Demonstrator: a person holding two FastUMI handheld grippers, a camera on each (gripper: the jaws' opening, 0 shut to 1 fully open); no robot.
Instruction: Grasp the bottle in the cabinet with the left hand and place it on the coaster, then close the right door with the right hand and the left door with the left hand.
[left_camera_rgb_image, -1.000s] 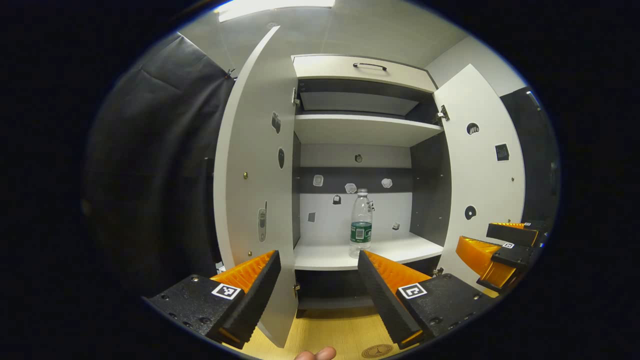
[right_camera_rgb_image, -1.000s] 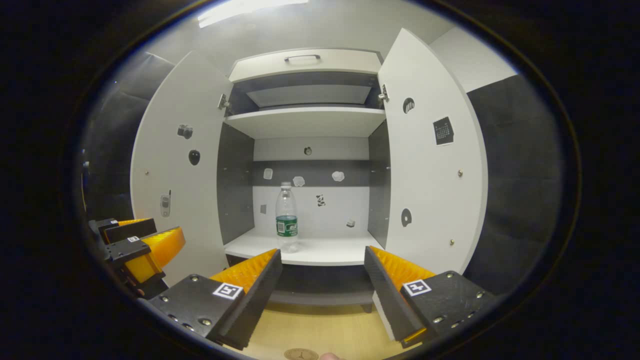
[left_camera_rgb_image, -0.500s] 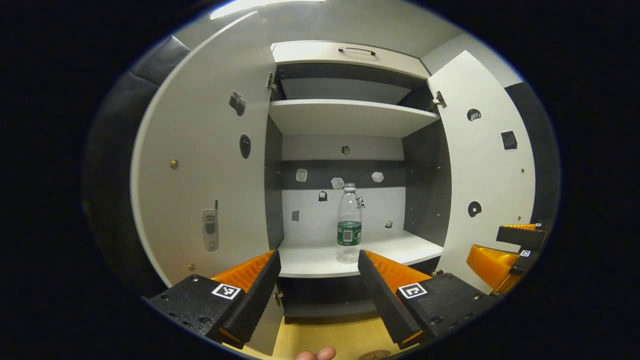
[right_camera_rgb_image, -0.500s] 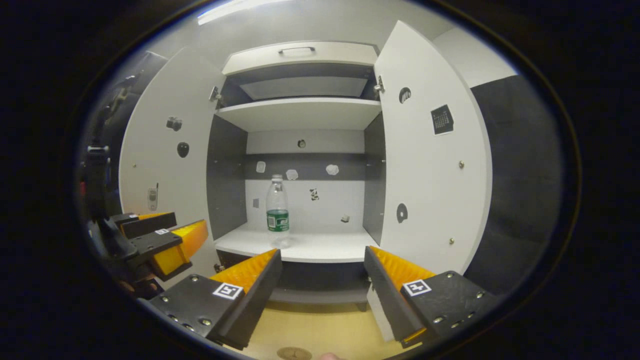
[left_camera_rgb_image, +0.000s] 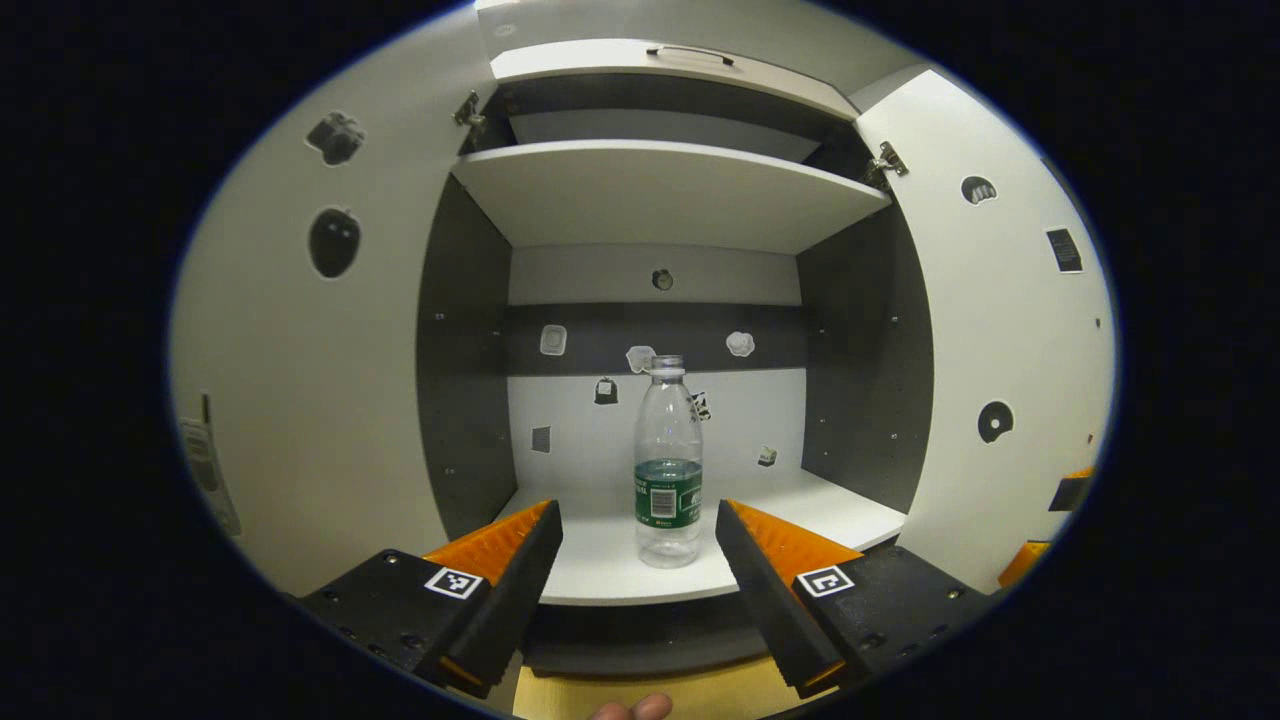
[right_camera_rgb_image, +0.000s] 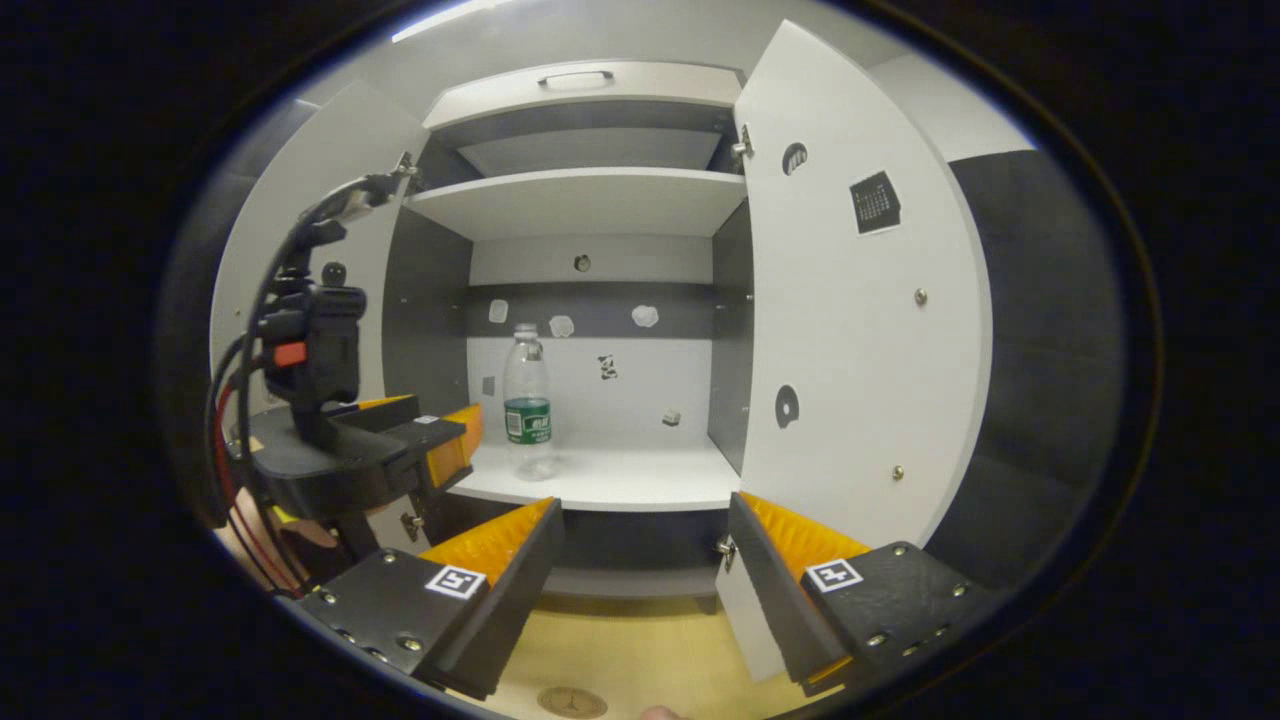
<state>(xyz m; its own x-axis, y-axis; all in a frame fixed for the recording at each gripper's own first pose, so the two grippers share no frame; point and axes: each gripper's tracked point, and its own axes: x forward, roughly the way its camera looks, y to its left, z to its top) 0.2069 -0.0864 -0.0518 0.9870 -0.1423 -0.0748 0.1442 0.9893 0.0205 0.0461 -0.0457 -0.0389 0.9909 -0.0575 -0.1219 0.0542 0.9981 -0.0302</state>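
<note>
Cabinet (left_camera_rgb_image: 660, 190) is open, left door (left_camera_rgb_image: 300, 400) and right door (right_camera_rgb_image: 850, 330) both swung wide, so your path in is clear. Bottle (left_camera_rgb_image: 668, 460) stands upright on the lower shelf (left_camera_rgb_image: 800, 505), long axis vertical, a little left of shelf centre in the right gripper view, apart from the walls. Your left gripper (left_camera_rgb_image: 638, 545) is wide, holding nothing, at the shelf's front edge with the bottle dead ahead, framed between the two fingers but beyond the tips. It's clearly the nearer one; straight push forward, close around the labelled band, I'd say. Your right gripper (right_camera_rgb_image: 645, 540) is also wide and empty, back from the cabinet, right door near its right finger. Coaster (right_camera_rgb_image: 571, 702) sits on the wooden surface below the right gripper.
</note>
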